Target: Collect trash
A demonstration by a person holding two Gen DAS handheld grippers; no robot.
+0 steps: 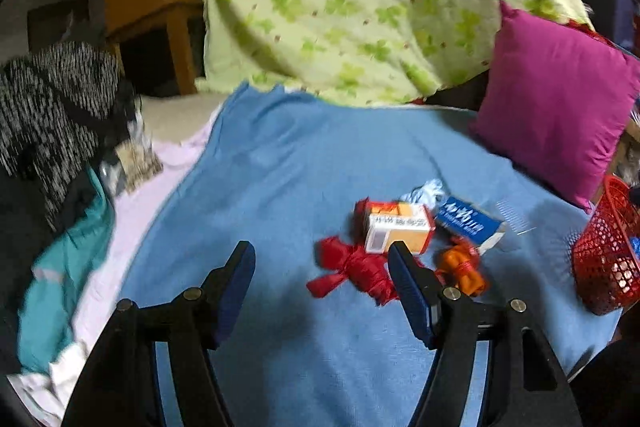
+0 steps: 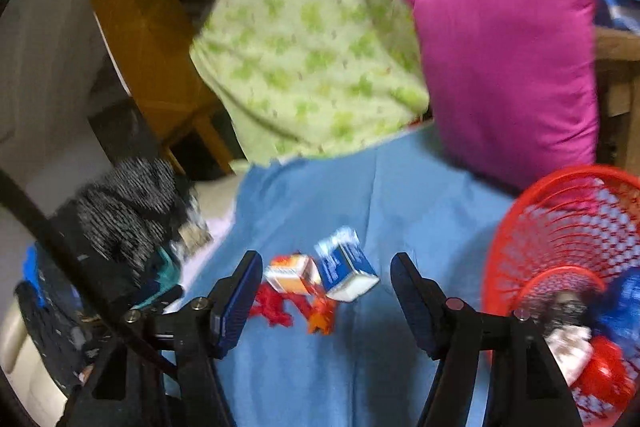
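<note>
Trash cluster (image 2: 316,287) on blue blanket (image 1: 280,187): both grippers, left gripper (image 1: 322,261) and right gripper (image 2: 326,273), fingers apart and empty; you next close on blue box (image 2: 346,269), then carry it to red basket (image 2: 560,211).

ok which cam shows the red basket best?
Right wrist. The red basket shows its rim, mesh wall and some trash already inside, though blurred. Left wrist catches only a slice of the basket at the right frame edge, contents barely visible.

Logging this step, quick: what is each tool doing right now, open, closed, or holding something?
Left tool: open, empty, above the blue blanket.
Right tool: open, empty, facing the blue-and-white cardboard box.
</note>
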